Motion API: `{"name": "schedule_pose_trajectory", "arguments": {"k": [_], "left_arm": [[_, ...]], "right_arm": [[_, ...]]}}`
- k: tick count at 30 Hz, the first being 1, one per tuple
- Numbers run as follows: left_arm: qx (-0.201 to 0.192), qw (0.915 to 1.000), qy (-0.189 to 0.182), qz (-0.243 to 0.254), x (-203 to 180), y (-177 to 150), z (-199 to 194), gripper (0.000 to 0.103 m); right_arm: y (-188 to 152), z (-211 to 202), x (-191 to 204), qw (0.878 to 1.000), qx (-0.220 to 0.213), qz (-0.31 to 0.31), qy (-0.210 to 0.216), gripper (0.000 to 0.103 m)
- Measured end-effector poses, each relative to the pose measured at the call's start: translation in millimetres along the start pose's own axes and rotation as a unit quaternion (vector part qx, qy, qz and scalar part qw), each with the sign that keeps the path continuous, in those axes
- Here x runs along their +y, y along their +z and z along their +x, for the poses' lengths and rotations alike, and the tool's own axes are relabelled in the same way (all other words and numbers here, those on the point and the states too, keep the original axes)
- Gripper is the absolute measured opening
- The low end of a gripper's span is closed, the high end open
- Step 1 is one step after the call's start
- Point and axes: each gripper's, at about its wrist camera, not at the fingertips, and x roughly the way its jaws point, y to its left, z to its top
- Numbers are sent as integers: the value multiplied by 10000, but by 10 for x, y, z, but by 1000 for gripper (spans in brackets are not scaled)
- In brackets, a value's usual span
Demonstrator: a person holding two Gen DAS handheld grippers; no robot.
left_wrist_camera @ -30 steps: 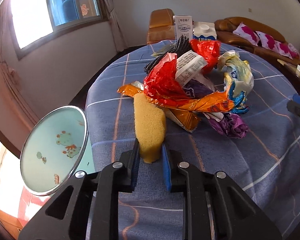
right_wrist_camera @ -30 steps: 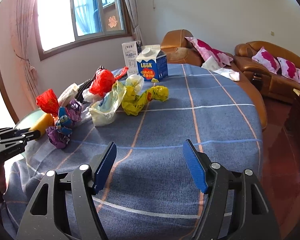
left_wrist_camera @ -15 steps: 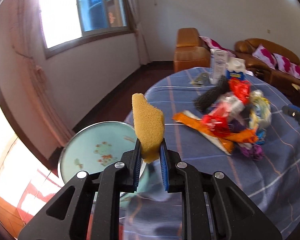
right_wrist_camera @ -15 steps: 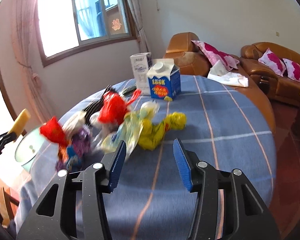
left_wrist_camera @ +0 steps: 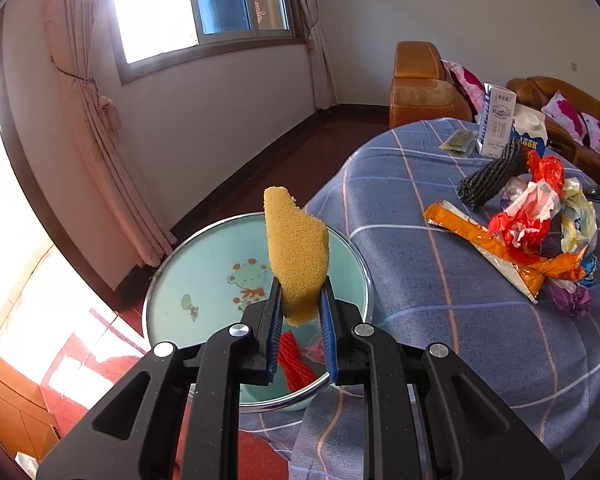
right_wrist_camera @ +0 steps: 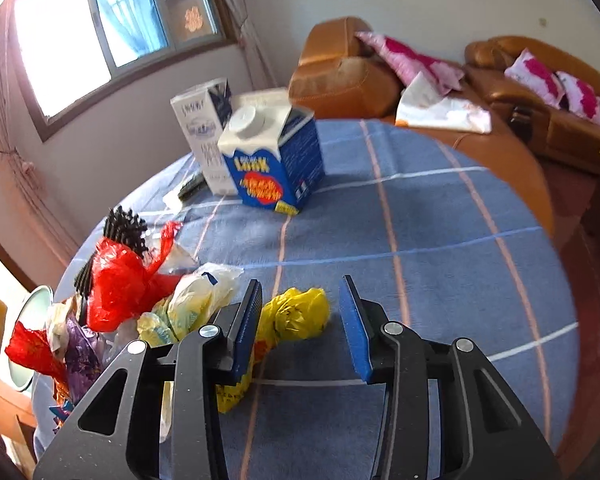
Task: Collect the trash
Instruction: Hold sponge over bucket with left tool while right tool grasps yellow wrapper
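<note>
Left gripper [left_wrist_camera: 300,316], clamping one sponge [left_wrist_camera: 298,256], has swung over the basin [left_wrist_camera: 188,280]. Right gripper [right_wrist_camera: 300,320], jaws wide, now straddles the yellow wrapper [right_wrist_camera: 296,316]. Two cartons [right_wrist_camera: 274,160].

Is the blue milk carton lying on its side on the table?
No, the blue milk carton stands upright on the table, its white cap on top, beside the white carton.

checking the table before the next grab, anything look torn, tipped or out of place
The yellow sponge in the left gripper looks torn: its top edge is ragged and uneven. It is held over the teal basin, which has red scraps in it. The blue carton and white carton stand upright. Nothing looks spilled.
</note>
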Motion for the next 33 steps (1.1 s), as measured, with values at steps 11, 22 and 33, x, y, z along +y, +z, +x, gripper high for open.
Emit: {"name": "schedule_pose_trajectory", "arguments": {"k": [11, 22, 33], "left_arm": [[10, 10000, -65, -39, -17, -7, -5, 17], [-52, 9999, -11, -89, 38, 21, -50, 17], [46, 9999, -40, -107, 41, -29, 18, 17]], "right_arm": [[-140, -339, -109, 9985, -349, 286, 317, 1], [-389, -821, -98, 9969, -524, 514, 280, 54], [-769, -742, -111, 9975, -162, 615, -292, 11]]}}
